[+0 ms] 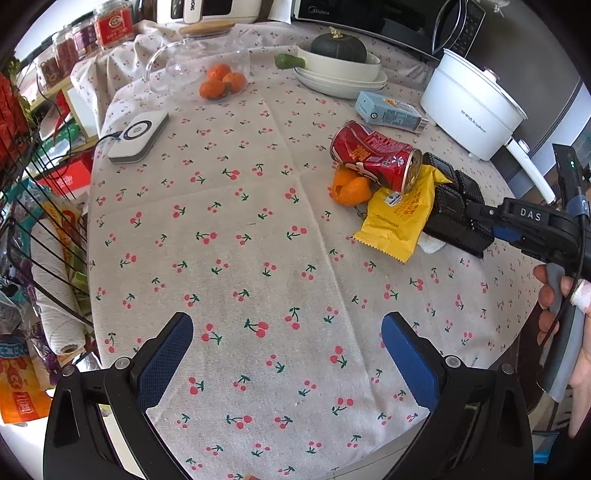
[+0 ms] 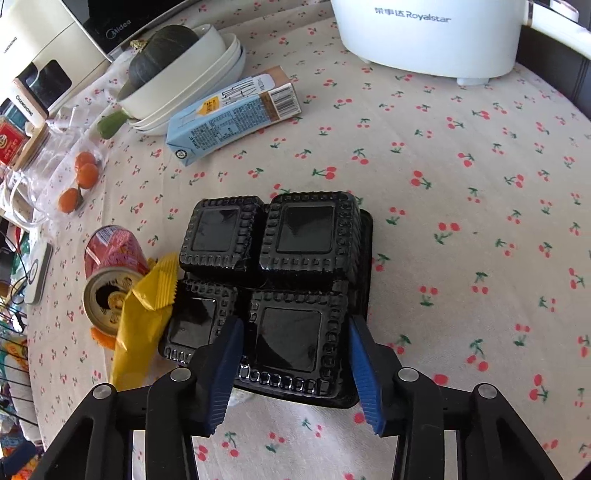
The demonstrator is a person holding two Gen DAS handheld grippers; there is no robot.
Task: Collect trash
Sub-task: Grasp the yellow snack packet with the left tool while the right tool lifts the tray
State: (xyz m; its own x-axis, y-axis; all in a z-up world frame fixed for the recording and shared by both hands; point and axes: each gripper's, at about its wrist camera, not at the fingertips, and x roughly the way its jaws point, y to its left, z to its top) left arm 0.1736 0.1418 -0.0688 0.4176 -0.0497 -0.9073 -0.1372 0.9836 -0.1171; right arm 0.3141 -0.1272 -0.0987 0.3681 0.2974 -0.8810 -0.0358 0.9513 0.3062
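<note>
A black plastic tray [image 2: 280, 273] with four square cups lies upside down on the cherry-print tablecloth. My right gripper [image 2: 295, 350] straddles its near right cup, blue pads against both sides. Next to the tray lie a yellow wrapper [image 2: 140, 332], a crushed red can [image 2: 110, 273] and orange peel [image 2: 101, 338]. In the left wrist view the can [image 1: 373, 155], wrapper [image 1: 399, 218], peel [image 1: 349, 188] and tray [image 1: 454, 206] sit at right, with the right gripper on the tray. My left gripper [image 1: 288, 354] is open and empty over bare cloth, well short of the pile.
A blue drink carton [image 2: 229, 118] lies beyond the tray. A white cooker [image 2: 432, 33], stacked white bowls with a squash [image 2: 173, 74], a glass jar [image 1: 199, 55], tangerines [image 1: 221, 81] and a white device [image 1: 142, 134] stand at the back. A wire rack [image 1: 40, 229] is left of the table.
</note>
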